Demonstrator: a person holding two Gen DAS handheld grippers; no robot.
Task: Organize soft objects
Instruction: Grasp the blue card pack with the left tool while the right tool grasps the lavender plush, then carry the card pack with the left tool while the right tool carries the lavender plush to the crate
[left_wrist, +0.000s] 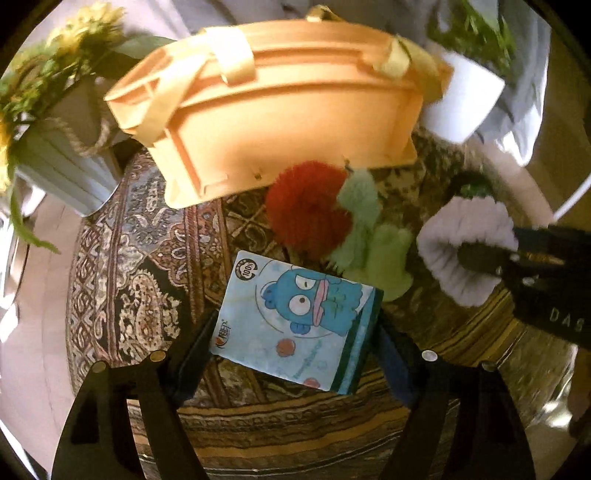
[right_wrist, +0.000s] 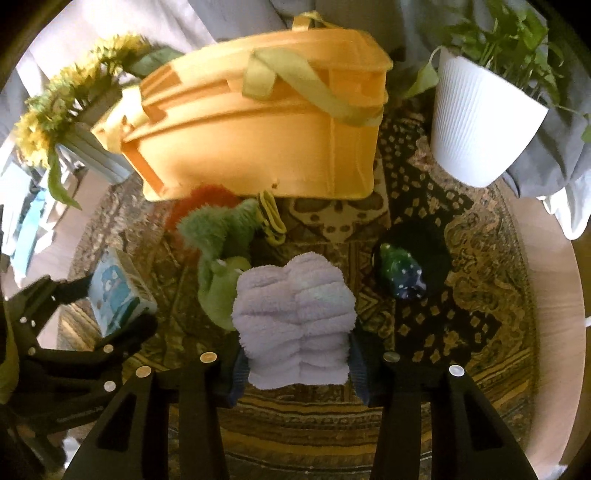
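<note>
Blue cartoon tissue pack (left_wrist: 295, 321) tilting above rug; lilac fluffy towel (right_wrist: 295, 325) bunching (folded); green plush (right_wrist: 221, 258), red pom-pom (left_wrist: 306, 218) lying beside orange basket (right_wrist: 258, 129).

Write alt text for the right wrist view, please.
The right gripper grips a fluffy lavender cloth over a patterned rug. Beyond it stands an orange basket, with green plush and a red pompom before it. At left, the left gripper holds a blue tissue pack.

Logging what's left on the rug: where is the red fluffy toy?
The red fluffy toy lies on the rug, just before the orange basket, with the green plush to its right.
</note>
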